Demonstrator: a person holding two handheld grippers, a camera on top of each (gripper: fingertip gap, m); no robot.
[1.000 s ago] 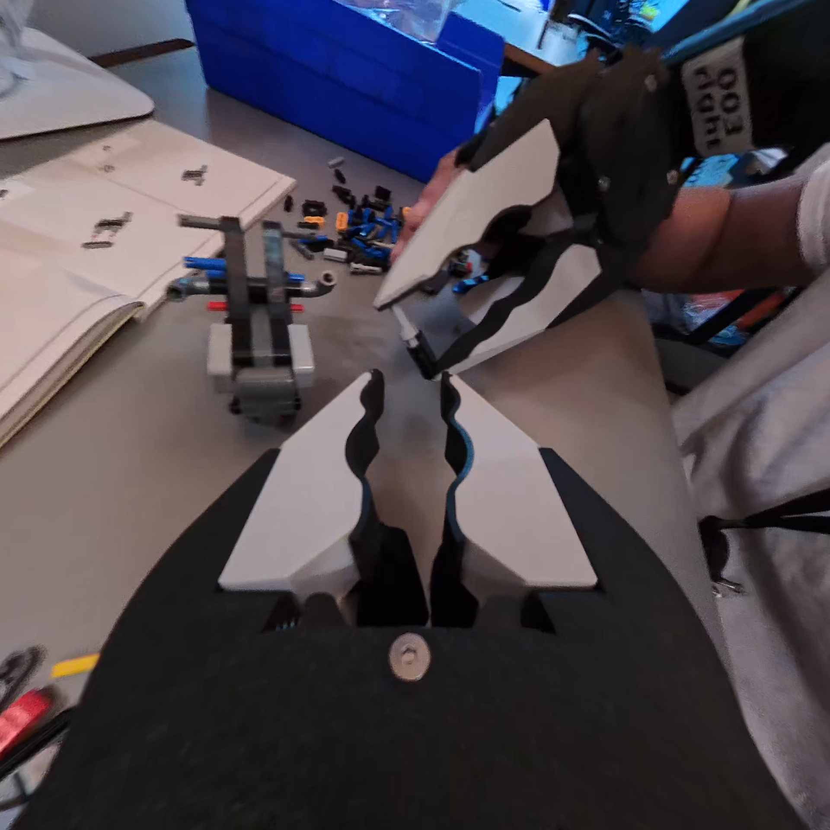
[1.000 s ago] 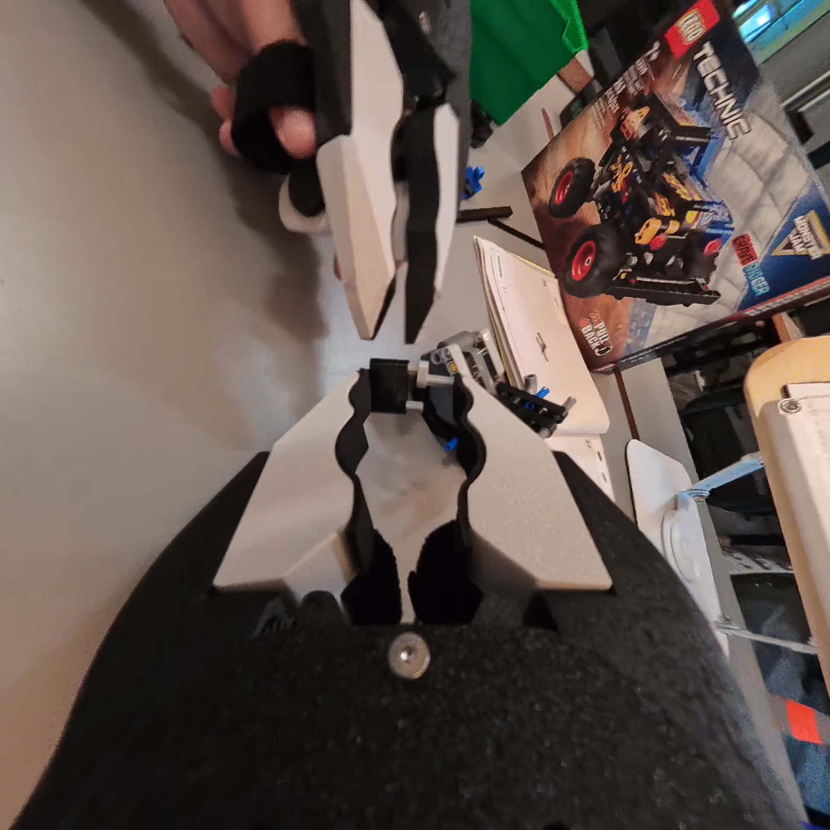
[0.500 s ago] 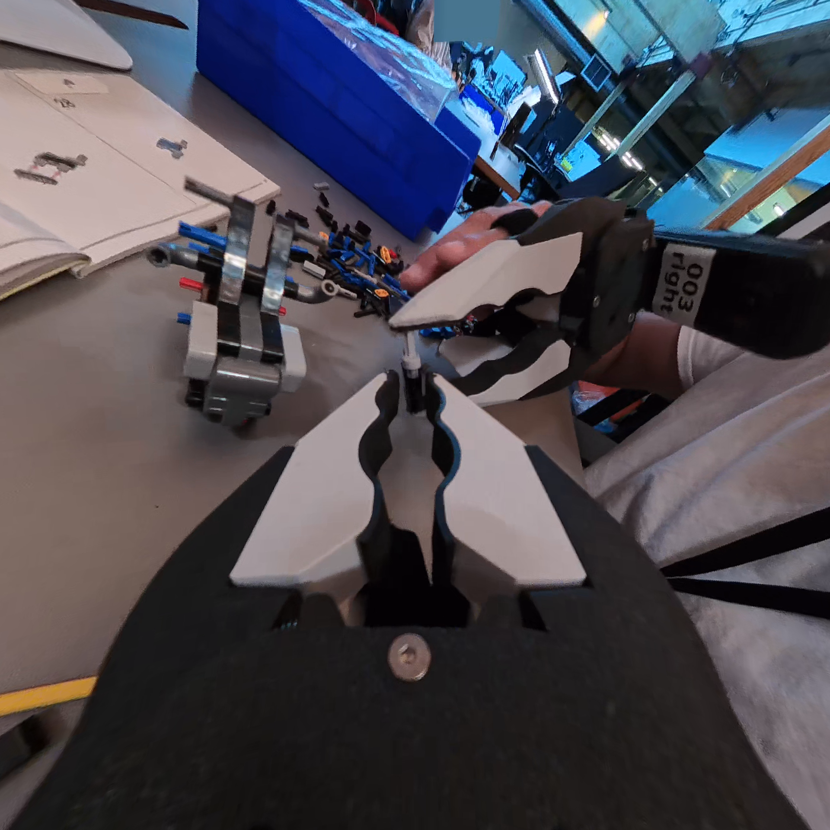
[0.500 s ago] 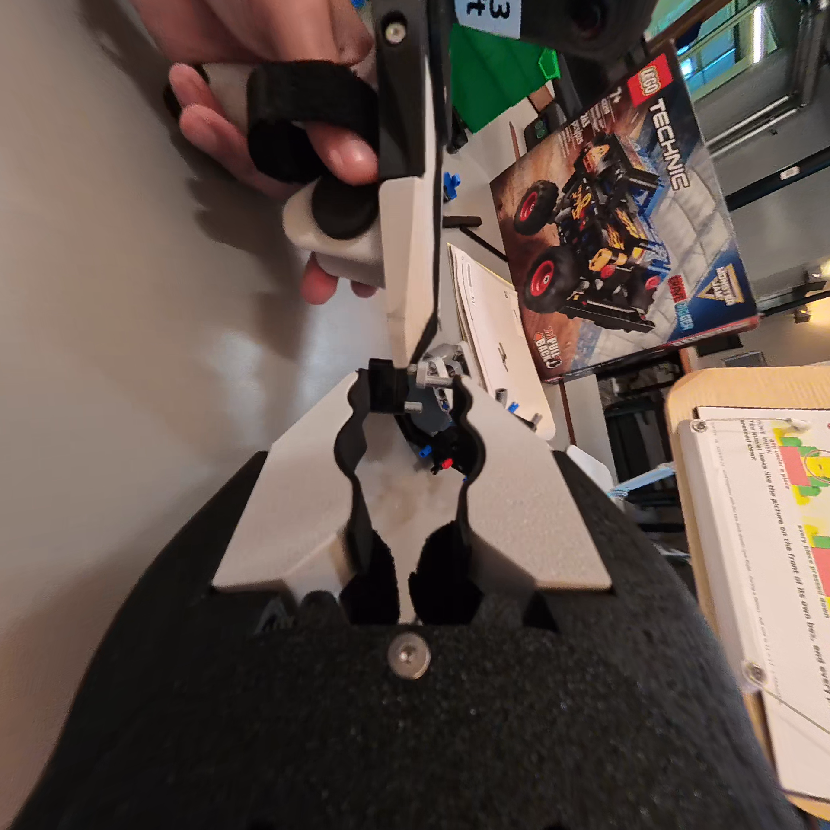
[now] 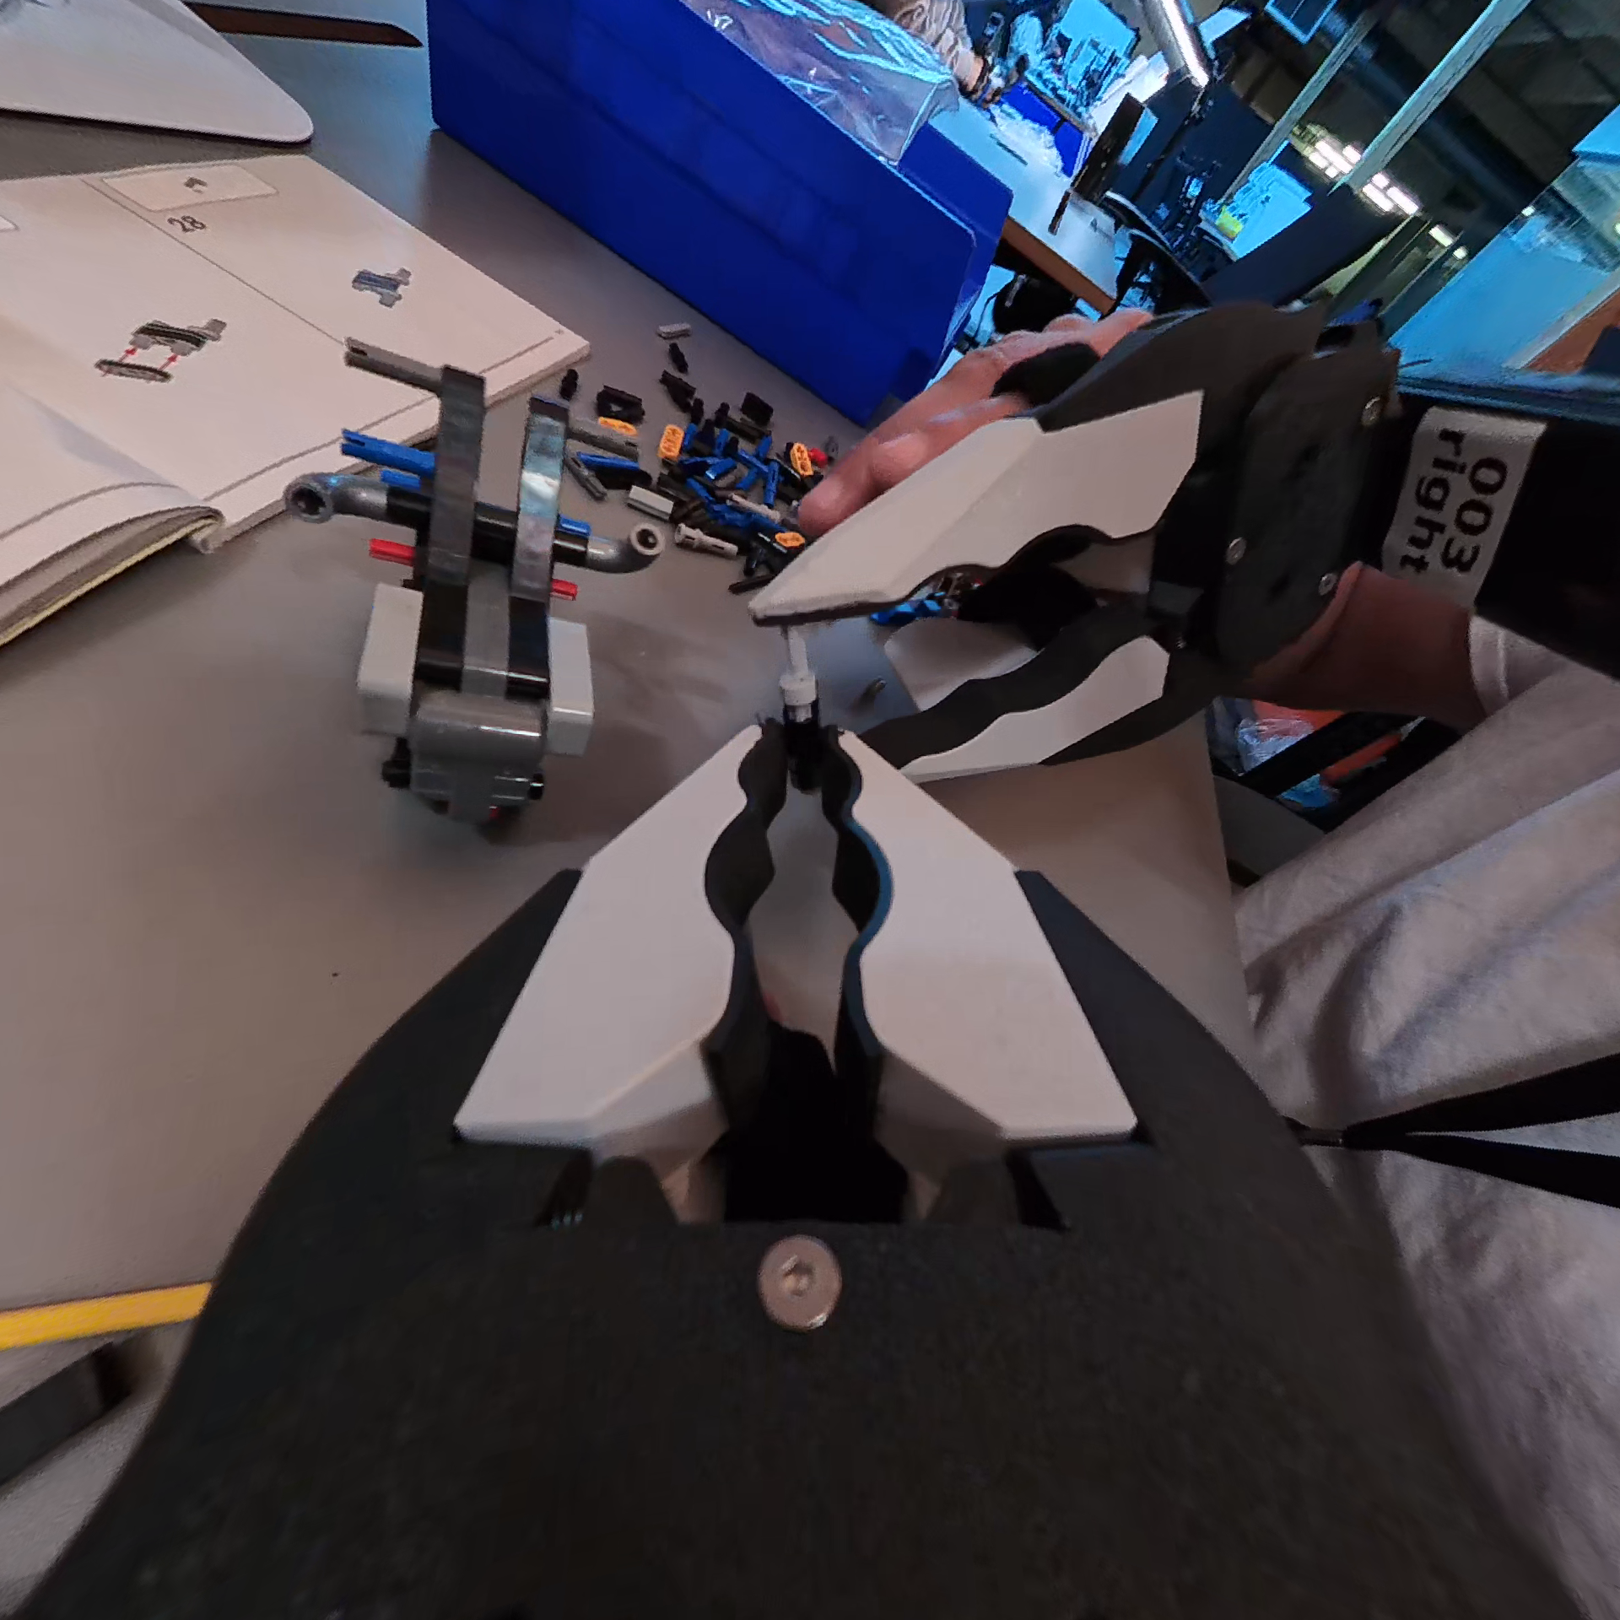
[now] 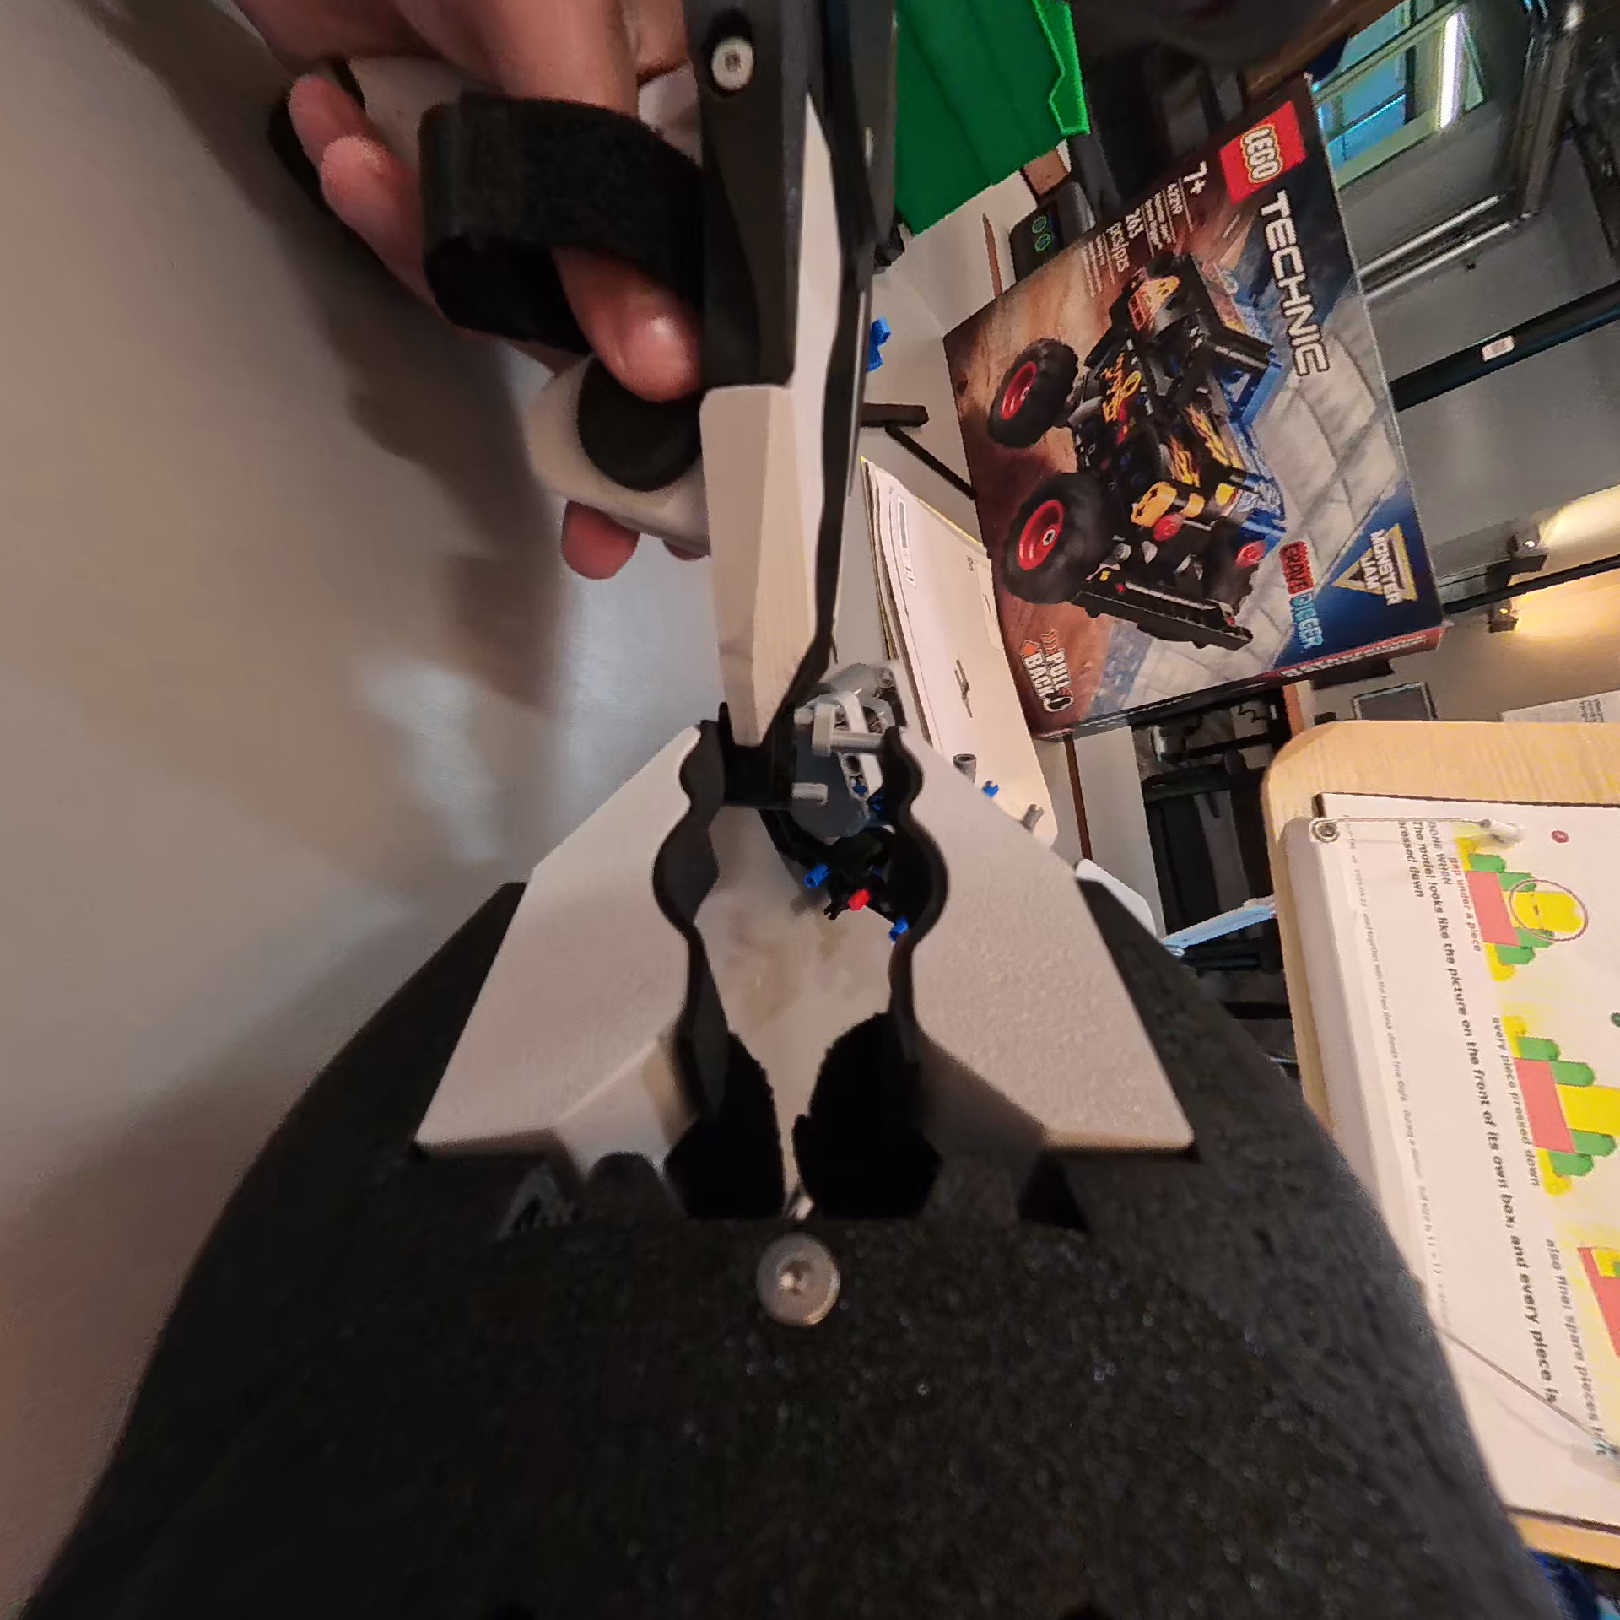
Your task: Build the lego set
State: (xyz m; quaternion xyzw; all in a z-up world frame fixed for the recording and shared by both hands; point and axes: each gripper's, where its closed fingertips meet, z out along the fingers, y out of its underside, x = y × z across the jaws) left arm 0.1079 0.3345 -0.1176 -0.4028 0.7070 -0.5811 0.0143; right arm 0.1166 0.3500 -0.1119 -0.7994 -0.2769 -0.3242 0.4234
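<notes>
**Claws meeting over one small piece**

Left claw pinched at the tips on a small black-and-white pin piece. Right claw part open, spanning that same piece end to end. Beyond, on the bench: half-built grey model, loose parts pile, open instruction booklet.

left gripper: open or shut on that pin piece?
Shut on it. The left gripper has its jaws pinching the black end of the small pin piece; its light shaft sticks out.

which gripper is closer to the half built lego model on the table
Left. The left gripper sits just right of the model, pinching a small pin piece; the right gripper is slightly farther right.
</notes>
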